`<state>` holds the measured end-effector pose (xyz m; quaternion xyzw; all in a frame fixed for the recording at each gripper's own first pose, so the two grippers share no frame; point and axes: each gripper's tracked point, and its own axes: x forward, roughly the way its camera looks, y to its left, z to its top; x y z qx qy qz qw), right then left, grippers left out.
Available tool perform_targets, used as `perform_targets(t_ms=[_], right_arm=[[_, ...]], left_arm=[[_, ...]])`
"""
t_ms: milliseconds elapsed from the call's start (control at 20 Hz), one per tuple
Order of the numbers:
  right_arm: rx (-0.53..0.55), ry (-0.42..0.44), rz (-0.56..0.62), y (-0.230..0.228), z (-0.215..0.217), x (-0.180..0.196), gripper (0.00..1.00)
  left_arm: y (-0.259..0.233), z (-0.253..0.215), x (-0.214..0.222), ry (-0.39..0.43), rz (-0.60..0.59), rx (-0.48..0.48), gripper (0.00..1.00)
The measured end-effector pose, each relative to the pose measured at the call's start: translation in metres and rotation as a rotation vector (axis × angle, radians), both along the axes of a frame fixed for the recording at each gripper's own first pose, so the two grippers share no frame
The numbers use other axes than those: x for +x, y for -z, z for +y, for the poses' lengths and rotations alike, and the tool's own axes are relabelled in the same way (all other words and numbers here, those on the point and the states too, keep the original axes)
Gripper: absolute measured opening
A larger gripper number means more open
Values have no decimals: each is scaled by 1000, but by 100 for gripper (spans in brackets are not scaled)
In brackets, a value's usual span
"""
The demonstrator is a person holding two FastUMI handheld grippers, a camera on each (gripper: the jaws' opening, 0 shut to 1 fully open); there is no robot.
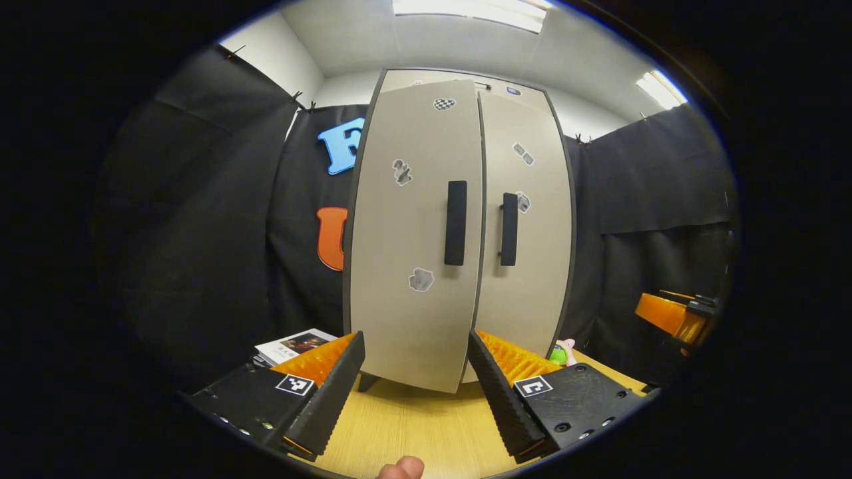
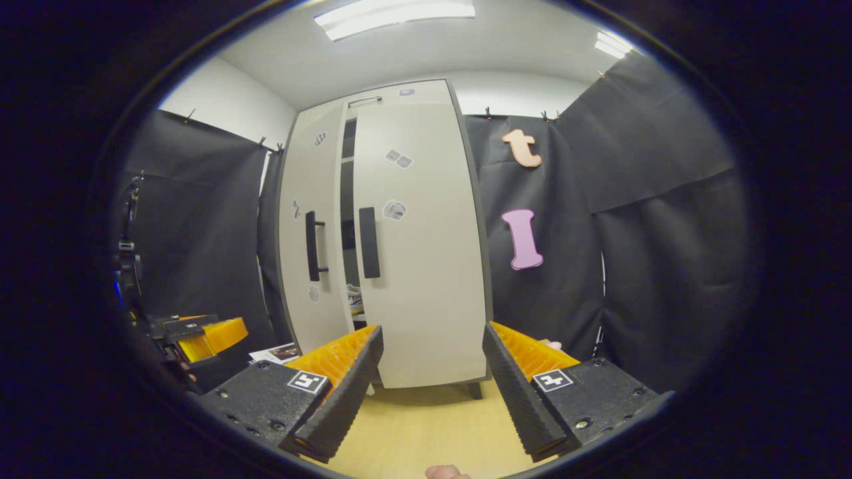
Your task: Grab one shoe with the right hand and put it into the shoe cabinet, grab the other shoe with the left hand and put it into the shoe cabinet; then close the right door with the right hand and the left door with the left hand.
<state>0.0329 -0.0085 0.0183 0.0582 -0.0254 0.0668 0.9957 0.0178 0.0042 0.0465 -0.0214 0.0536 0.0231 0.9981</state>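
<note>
The beige shoe cabinet (image 1: 526, 279) stands on the wooden table straight ahead. Its right door (image 2: 426, 266) lies flush against the frame, while the left door (image 1: 409, 233) stands slightly ajar, each with a black vertical handle. Through the narrow gap between the doors, part of a shoe (image 2: 355, 299) sits on a shelf inside. My left gripper (image 1: 416, 339) is open just in front of the left door, holding nothing. My right gripper (image 2: 432, 332) is open in front of the right door, also with nothing in it. Each one also appears off to the side as seen from the other: the right gripper (image 1: 675, 316) and the left gripper (image 2: 200, 332).
A booklet (image 1: 296, 344) lies on the table left of the cabinet. A small green and pink toy (image 1: 562, 352) sits by its right foot. Black cloth walls close in on both sides. Bare table (image 1: 413, 419) lies between me and the cabinet.
</note>
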Motion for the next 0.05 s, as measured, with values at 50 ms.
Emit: perform_targets(t_ms=[50], right_arm=[[1, -1, -1, 0, 0, 0, 97]], left_arm=[[-2, -1, 0, 2, -7, -4, 93]])
